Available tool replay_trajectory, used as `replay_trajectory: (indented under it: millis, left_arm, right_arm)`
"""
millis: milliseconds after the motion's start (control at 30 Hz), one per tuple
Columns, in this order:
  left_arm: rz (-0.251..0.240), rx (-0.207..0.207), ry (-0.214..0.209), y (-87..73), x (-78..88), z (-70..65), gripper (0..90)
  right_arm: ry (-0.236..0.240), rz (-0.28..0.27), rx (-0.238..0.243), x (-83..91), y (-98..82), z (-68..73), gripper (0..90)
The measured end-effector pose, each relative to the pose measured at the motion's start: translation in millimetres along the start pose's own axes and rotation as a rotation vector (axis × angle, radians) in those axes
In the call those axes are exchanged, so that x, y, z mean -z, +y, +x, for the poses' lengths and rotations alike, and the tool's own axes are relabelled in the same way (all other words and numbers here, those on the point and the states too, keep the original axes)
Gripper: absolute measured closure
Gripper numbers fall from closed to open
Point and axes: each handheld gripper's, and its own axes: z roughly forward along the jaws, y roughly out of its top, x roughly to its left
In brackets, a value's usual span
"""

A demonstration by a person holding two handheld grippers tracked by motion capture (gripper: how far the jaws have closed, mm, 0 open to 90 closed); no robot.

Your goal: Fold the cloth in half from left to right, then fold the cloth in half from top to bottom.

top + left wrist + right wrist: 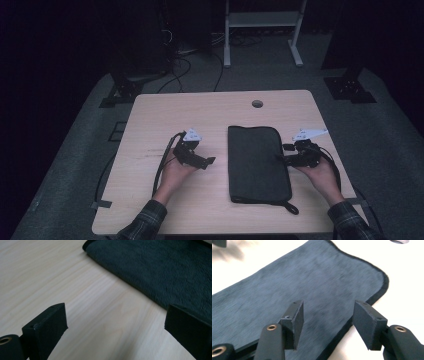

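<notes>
A dark grey folded cloth (pixel 257 162) lies lengthwise on the light wooden table (pixel 165 110), right of centre. My left gripper (pixel 208 162) hovers just left of the cloth, pointing at its left edge. Its jaws stand wide open over bare wood (pixel 116 315), with the cloth's fuzzy surface (pixel 160 270) ahead and under the right jaw. My right gripper (pixel 285 153) is at the cloth's right edge. Its jaws (pixel 328 308) are open above the hemmed border of the cloth (pixel 299 285), and nothing is pinched between the pads.
A round cable hole (pixel 257 103) sits near the table's far edge. A small loop (pixel 292 207) trails from the cloth's near right corner. Beyond the table are a white frame (pixel 262 30), black stand bases (pixel 350 87) and floor cables (pixel 185 70).
</notes>
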Motion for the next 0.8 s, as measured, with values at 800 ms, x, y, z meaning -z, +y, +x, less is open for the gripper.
replay_trajectory:
  millis: [800]
  left_arm:
    - [-0.049, 0.028, 0.002, 58.7, -67.9, 37.0, 11.8]
  right_arm:
    - [-0.098, -0.036, -0.044, -49.2, 28.5, -55.7, 40.5]
